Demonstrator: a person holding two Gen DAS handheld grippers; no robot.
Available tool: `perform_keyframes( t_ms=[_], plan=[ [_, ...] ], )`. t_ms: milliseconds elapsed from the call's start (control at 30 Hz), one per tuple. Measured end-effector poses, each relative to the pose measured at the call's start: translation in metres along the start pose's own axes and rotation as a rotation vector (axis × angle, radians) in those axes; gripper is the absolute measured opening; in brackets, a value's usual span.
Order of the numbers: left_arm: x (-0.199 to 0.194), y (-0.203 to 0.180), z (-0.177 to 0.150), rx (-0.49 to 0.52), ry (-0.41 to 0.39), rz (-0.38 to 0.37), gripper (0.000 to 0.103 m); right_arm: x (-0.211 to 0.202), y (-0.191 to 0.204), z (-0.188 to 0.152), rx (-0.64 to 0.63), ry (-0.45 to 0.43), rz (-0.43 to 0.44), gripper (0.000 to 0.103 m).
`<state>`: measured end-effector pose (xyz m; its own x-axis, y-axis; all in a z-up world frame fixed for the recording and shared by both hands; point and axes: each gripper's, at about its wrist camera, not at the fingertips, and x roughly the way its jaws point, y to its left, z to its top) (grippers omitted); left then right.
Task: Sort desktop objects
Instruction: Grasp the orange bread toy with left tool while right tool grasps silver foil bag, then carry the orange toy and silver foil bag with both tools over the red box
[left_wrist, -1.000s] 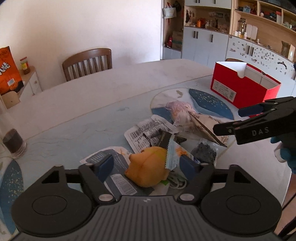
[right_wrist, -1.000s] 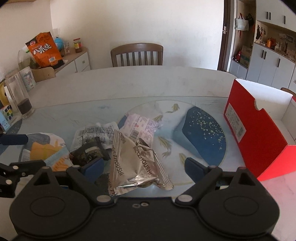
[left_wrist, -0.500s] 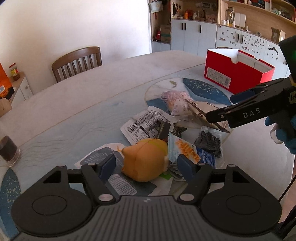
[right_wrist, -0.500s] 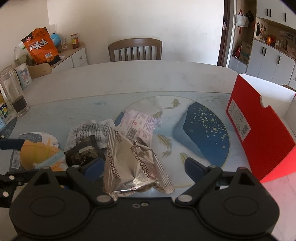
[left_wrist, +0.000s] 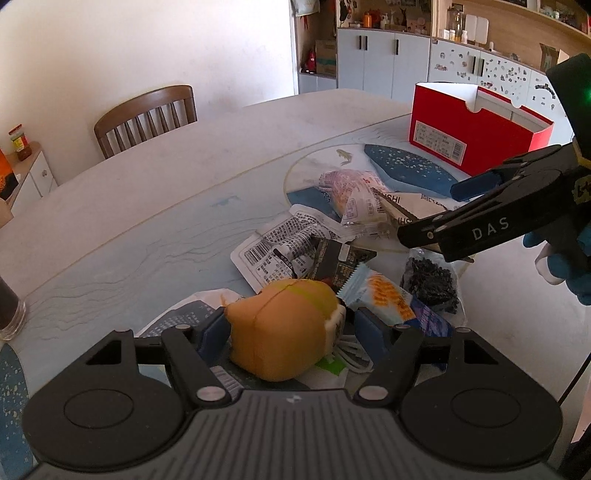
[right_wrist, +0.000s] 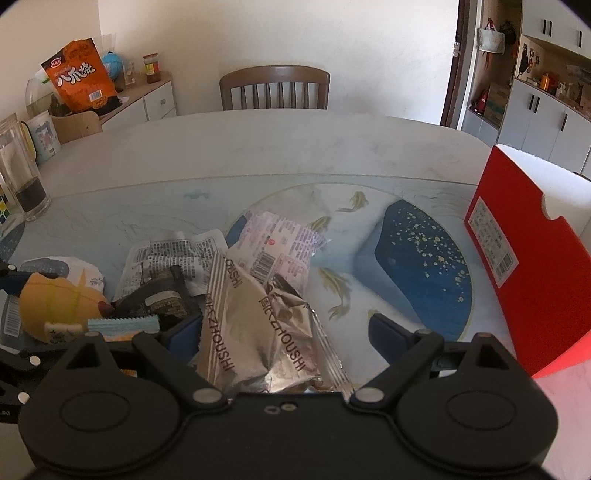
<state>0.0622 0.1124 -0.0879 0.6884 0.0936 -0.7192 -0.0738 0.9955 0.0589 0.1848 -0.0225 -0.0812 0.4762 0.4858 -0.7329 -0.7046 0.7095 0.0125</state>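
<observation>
Left gripper (left_wrist: 290, 334) fingers have just been closing around the orange squishy toy (left_wrist: 282, 326) on the surface, pads beside it, not clearly pressing. Right gripper (right_wrist: 284, 328) fingers spread wide, straddling the silver snack bag (right_wrist: 258, 325); red box (right_wrist: 517, 266) sits right.

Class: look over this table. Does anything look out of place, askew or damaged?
Yes. Snack wrappers lie in a loose overlapping heap on the table, not sorted into the open red box. The silver foil packet is crumpled, and an orange plush toy sits among the packaging.
</observation>
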Motion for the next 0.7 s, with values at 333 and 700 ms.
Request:
perform_keyframes(
  t_ms=[333, 700],
  plan=[
    [0.003, -0.0011, 0.0014, -0.006, 0.008, 0.013, 0.059, 0.0039, 0.0002, -0.0016, -0.001, 0.03, 0.04, 0.077],
    [-0.0001, 0.0001, 0.0024, -0.04, -0.008, 0.004, 0.055, 0.0004, 0.0034, -0.0001, 0.0, 0.043, 0.053, 0.055]
  ],
)
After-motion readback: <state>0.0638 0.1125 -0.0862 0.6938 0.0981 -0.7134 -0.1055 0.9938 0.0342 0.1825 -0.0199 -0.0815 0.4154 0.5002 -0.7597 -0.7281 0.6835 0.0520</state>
